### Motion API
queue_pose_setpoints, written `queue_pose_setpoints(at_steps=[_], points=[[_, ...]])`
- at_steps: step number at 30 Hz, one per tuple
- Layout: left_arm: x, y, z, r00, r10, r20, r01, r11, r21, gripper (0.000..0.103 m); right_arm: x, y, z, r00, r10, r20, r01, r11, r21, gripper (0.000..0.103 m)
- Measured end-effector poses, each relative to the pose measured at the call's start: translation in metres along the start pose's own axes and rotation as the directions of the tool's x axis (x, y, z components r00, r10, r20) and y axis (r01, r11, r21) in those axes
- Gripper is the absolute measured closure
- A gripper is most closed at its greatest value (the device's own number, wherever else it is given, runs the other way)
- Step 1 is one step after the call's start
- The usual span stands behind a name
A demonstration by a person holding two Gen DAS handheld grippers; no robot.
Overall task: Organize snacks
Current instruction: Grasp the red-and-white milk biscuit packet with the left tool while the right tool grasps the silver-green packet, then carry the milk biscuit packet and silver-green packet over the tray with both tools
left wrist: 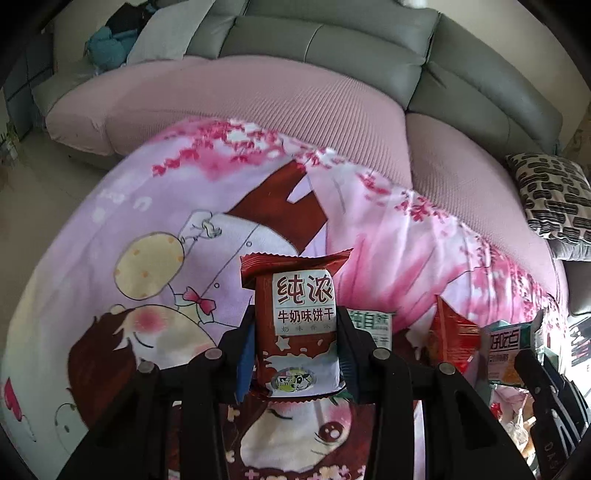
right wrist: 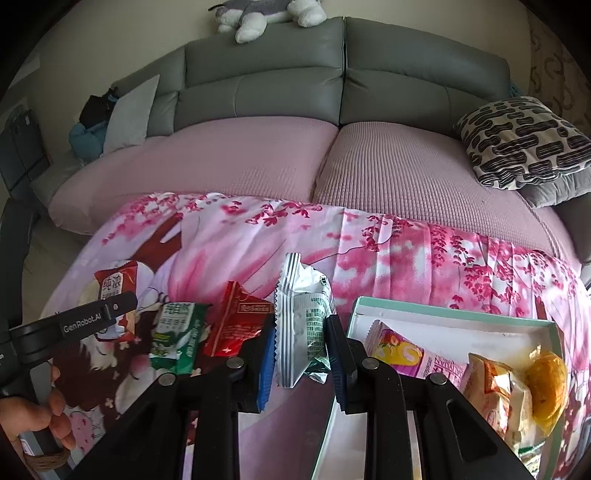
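My left gripper (left wrist: pixel 297 332) is shut on a dark red milk biscuit packet (left wrist: pixel 301 325), held upright above the pink cartoon cloth (left wrist: pixel 147 221). The same packet shows at the left of the right wrist view (right wrist: pixel 114 286). My right gripper (right wrist: pixel 301 354) is shut on a silver-and-green snack packet (right wrist: pixel 303 325), held just left of the white box with a mint-green rim (right wrist: pixel 461 317). The box holds a pink packet (right wrist: pixel 406 354), an orange-white packet (right wrist: pixel 495 387) and a yellow snack (right wrist: pixel 546 376). A green packet (right wrist: pixel 177 339) and a red packet (right wrist: pixel 240 325) lie on the cloth.
A grey sofa (right wrist: pixel 332 74) with pink seat covers (right wrist: pixel 229 162) runs behind the cloth. A black-and-white patterned pillow (right wrist: pixel 524 140) lies at the right, and a plush toy (right wrist: pixel 266 14) sits on the sofa back. A hand (right wrist: pixel 40 417) holds the left gripper handle.
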State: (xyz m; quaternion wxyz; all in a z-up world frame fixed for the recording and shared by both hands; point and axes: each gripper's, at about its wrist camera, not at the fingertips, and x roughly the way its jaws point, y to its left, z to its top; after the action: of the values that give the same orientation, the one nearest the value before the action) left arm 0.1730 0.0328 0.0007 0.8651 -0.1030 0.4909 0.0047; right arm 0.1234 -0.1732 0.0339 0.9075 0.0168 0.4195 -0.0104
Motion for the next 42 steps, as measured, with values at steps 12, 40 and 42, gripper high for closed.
queue_pose_setpoints(at_steps=[12, 40, 42], points=[[-0.055, -0.014, -0.006, 0.994, 0.007, 0.106, -0.014, 0.998, 0.067, 0.062, -0.041, -0.006, -0.012, 0.999, 0.019, 0.033, -0.02, 0.999, 0.033, 0.075], [-0.1, -0.099, -0.027, 0.977, -0.131, 0.165, 0.083, 0.959, 0.27, 0.062, -0.096, -0.097, -0.045, 0.996, -0.006, 0.086, -0.018, 0.963, 0.27, 0.075], [-0.101, -0.104, -0.029, 0.976, -0.139, 0.166, 0.089, 0.956, 0.281, 0.062, -0.097, -0.107, -0.046, 0.996, -0.01, 0.089, -0.017, 0.954, 0.298, 0.075]])
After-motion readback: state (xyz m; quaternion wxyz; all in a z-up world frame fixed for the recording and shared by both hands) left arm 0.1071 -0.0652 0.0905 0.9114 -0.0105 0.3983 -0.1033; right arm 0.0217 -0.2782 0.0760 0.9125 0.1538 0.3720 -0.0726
